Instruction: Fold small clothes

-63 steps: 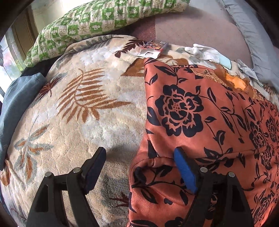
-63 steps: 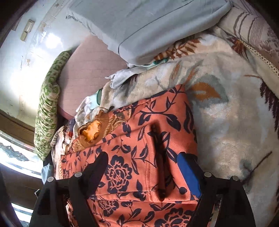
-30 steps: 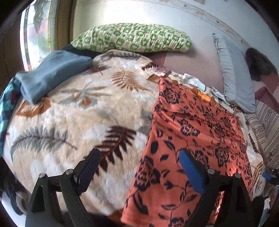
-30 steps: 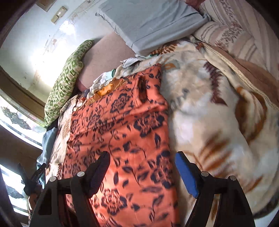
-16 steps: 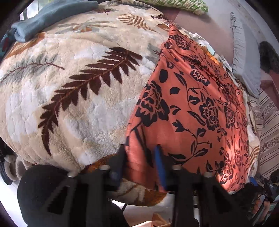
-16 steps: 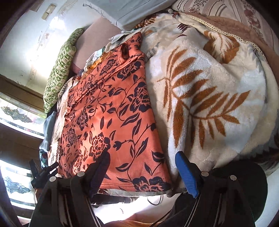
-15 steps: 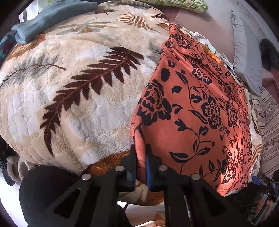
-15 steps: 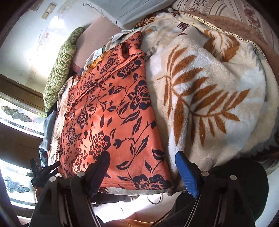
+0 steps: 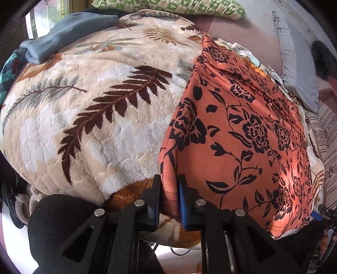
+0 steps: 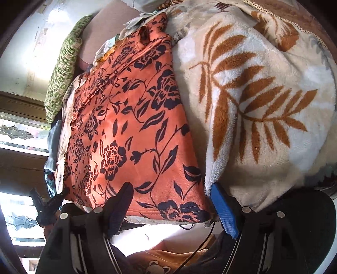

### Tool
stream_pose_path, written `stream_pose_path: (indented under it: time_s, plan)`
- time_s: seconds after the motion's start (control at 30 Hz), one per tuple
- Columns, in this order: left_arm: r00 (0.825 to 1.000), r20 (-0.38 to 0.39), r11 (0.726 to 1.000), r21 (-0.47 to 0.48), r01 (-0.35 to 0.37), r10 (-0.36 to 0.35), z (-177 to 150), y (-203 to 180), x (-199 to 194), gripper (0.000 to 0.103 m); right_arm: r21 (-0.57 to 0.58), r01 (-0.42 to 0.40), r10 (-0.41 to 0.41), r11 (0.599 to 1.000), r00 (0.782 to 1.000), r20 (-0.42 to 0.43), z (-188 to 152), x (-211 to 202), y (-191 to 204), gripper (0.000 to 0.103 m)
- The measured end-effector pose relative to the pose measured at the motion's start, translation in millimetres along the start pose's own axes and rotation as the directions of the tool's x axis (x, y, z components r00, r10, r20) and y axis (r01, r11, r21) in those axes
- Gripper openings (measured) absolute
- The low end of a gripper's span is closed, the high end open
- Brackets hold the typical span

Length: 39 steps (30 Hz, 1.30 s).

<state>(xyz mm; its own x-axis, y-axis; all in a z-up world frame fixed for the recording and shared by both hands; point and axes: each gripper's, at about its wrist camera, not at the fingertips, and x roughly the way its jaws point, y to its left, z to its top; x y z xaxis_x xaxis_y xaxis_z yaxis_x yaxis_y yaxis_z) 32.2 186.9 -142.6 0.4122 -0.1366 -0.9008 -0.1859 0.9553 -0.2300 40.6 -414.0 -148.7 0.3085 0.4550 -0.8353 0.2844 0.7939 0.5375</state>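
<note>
So there's an orange plush garment with a black flower-and-vine print (image 9: 242, 130) spread flat on a cream fleece blanket with brown and grey fern leaves (image 9: 88, 109), lying lengthwise with its hem right at the near edge of the bed, where the blanket drops off.

The left gripper (image 9: 168, 202) has the hem's left corner pinched between its black and blue pads. Its jaws have just eased open a little, but they're narrow and the bunched cloth is clamped in there, standing up in a small ridge.

The right gripper (image 10: 170, 204) is a different story: jaws wide apart, straddling the hem's right corner. The blue finger (image 10: 223, 212) sits just off the garment's edge against the blanket, the black one rests over the fabric, and nothing is squeezed. The left gripper also shows up at the far left of the right wrist view, small and dark.

Further up the bed there's a green and white patterned pillow (image 9: 168, 7), a pale grey pillow (image 9: 294, 69) on the right, and a folded grey-blue cloth (image 9: 63, 31) at the far left of the blanket.
</note>
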Motion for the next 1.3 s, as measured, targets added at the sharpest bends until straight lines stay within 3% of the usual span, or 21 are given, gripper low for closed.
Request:
stream_pose_path:
  time_s: [0.07,0.1,0.33,0.37,0.4,0.47,0.53,0.67,0.73,0.8,0.83,0.93,0.97,1.03,1.07,1.1,1.17,1.2,1.23,1.27,1.3]
  plan:
    - [1.0,0.004,1.0,-0.012,0.017,-0.017,0.0,1.8,-1.0,0.048,-0.006,-0.015,0.015,1.0,0.999,0.03,0.5,-6.1,3.8,0.078]
    - [1.0,0.01,1.0,-0.016,0.016,-0.016,0.3,1.6,-1.4,0.054,-0.001,-0.03,0.03,1.0,0.999,0.031,2.1,-6.1,3.6,0.078]
    - [1.0,0.007,1.0,-0.003,-0.002,0.002,-1.9,-2.1,4.3,0.055,0.018,-0.021,0.022,1.0,0.999,-0.034,8.7,22.6,-11.3,0.076]
    - [1.0,0.007,1.0,0.005,-0.006,0.006,-2.5,-3.4,4.4,0.039,0.028,-0.036,0.037,0.999,0.999,-0.032,8.7,19.5,-12.2,0.075]
    - [1.0,0.003,1.0,0.014,-0.013,0.013,-2.7,-4.7,6.1,0.014,0.043,-0.068,0.07,0.997,0.997,-0.042,7.6,16.3,-12.1,0.069]
    - [1.0,-0.003,0.999,0.026,-0.021,0.021,-2.4,-6.7,9.5,0.011,0.022,-0.13,0.131,0.991,0.989,-0.066,2.1,14.9,-7.2,0.058]
    - [1.0,-0.007,0.999,0.028,-0.024,0.024,-1.1,-8.0,10.2,0.01,0.02,-0.055,0.056,0.998,0.993,-0.1,-2.7,27.5,-11.9,0.053]
    - [1.0,-0.017,0.999,0.035,-0.023,0.023,-0.1,-9.4,10.7,0.016,0.053,-0.078,0.082,0.996,0.994,-0.077,-5.2,28.0,-16.8,0.05]
    - [1.0,-0.014,0.999,0.034,-0.015,0.015,-0.2,-11.4,9.2,0.019,0.045,-0.07,0.073,0.997,0.994,-0.08,-6.4,28.0,-17.0,0.037]
    - [1.0,-0.004,0.997,0.072,-0.002,0.003,-0.8,-17.8,5.0,0.008,0.077,-0.126,0.132,0.989,0.989,-0.072,-6.1,23.1,-20.0,0.023]
    - [1.0,0.014,0.996,0.087,0.019,-0.021,-1.0,-22.0,-1.2,0.007,0.076,-0.152,0.156,0.985,0.986,-0.057,-6.0,18.7,-18.8,0.018]
    - [0.988,0.109,0.989,0.114,0.095,-0.107,0.5,-35.2,-32.5,0.007,0.113,-0.242,0.245,0.964,0.969,-0.014,-2.6,7.6,-18.7,0.017]
    - [0.984,0.127,0.987,0.117,0.107,-0.122,2.0,-38.2,-41.1,0.007,0.131,-0.303,0.304,0.944,0.953,0.008,-1.7,4.0,-19.3,0.017]
    - [0.981,0.147,0.989,0.105,0.108,-0.123,3.3,-39.9,-48.1,0.008,0.158,-0.441,0.436,0.884,0.897,0.066,-1.8,-3.3,-20.5,0.017]
    - [0.983,0.144,0.989,0.104,0.102,-0.116,2.9,-39.8,-45.4,0.008,0.176,-0.47,0.462,0.865,0.882,0.09,-2.2,-3.9,-22.7,0.017]
    - [0.986,0.135,0.992,0.097,0.08,-0.093,2.0,-38.1,-39.8,0.008,0.192,-0.451,0.442,0.872,0.892,0.088,-2.5,-1.3,-24.9,0.018]
    - [0.995,0.09,0.997,0.062,0.036,-0.042,-0.6,-29.6,-22.8,0.008,0.214,-0.335,0.341,0.917,0.94,0.009,-5.1,13.6,-25.0,0.024]
    - [0.998,0.063,0.999,0.044,0.018,-0.02,-2.4,-24.1,-14.0,0.009,0.215,-0.284,0.293,0.935,0.956,-0.015,-7.6,19.1,-26.2,0.037]
    - [0.999,0.049,1.0,0.021,-0.005,0.004,-4.2,-17.9,-7.8,0.011,0.209,-0.252,0.263,0.945,0.965,-0.026,-9.3,22.2,-26.3,0.059]
    - [0.999,0.04,1.0,0.001,-0.013,0.013,-5.3,-12.3,-4.1,0.021,0.19,-0.249,0.257,0.95,0.966,-0.023,-10.0,22.5,-22.8,0.066]
    - [1.0,0.026,1.0,-0.014,-0.011,0.011,-5.1,-7.7,-1.0,0.041,0.17,-0.243,0.249,0.955,0.968,-0.013,-10.4,20.8,-16.8,0.077]
